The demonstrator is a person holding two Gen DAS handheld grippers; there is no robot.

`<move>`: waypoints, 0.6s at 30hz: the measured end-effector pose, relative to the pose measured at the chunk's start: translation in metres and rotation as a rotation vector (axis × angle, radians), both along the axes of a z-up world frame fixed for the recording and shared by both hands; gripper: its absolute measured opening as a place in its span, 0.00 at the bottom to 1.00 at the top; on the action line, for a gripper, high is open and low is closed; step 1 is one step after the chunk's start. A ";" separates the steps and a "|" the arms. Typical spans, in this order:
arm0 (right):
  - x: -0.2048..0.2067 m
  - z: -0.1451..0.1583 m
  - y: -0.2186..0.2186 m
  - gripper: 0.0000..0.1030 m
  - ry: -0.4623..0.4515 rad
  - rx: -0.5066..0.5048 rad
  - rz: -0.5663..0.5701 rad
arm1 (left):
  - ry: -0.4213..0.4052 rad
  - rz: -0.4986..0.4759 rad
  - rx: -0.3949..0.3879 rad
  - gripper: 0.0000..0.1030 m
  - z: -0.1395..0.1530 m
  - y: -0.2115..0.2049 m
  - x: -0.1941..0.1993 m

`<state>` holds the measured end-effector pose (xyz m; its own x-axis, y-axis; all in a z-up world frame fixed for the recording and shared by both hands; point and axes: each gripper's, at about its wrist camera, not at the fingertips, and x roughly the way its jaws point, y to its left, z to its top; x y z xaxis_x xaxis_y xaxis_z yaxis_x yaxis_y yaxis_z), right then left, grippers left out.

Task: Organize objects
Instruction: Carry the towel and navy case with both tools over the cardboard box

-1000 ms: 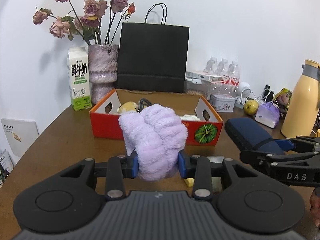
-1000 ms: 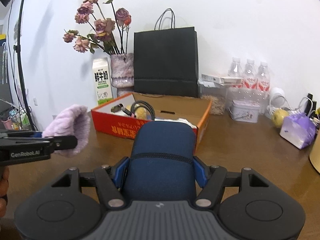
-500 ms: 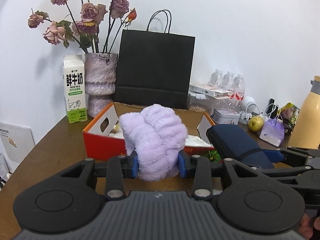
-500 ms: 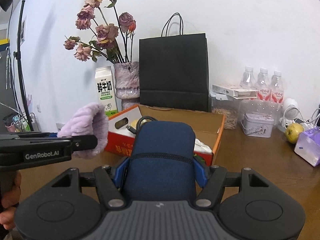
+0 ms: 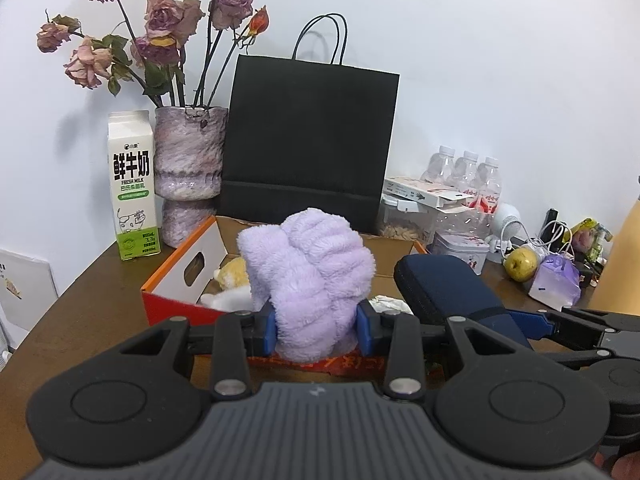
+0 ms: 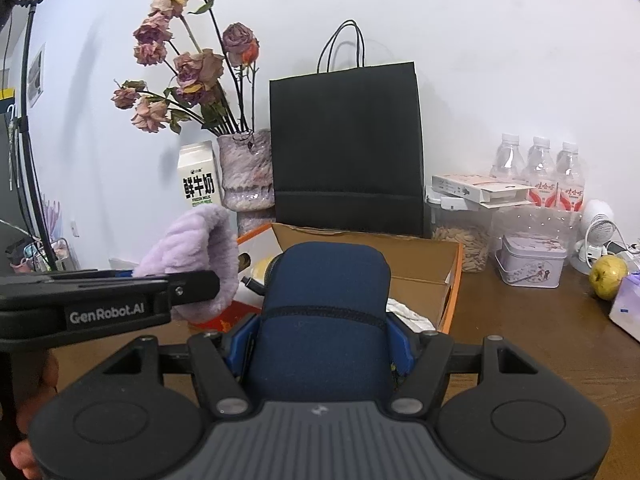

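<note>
- The fluffy lilac towel [image 5: 312, 280], rolled into a thick ribbed bundle, sits squeezed between my left claw's blue pads, standing up out of them above the near edge of the box.
- The navy blue pouch [image 6: 326, 312], a padded case with rounded corners and a dark seam across it, is pinched between my right claw's blue pads, pointing forward over the box's near side.
- The orange cardboard box [image 6: 454, 280] lies open on the brown table, white hand-hole flap raised, with a yellowish plush and white items inside.

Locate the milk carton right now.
The milk carton stands upright at the table's far left in both views, just left of the purple vase, behind the orange box.
</note>
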<state>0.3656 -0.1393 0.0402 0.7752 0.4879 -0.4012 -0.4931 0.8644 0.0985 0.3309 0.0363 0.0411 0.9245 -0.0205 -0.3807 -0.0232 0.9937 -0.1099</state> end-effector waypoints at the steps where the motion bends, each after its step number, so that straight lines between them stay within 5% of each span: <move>1: 0.004 0.000 0.001 0.63 0.002 0.001 -0.001 | 0.001 0.001 0.000 0.36 0.000 0.000 0.004; 18: 0.056 -0.001 0.016 0.63 -0.001 -0.003 -0.002 | -0.023 0.030 0.006 0.36 0.001 0.009 0.051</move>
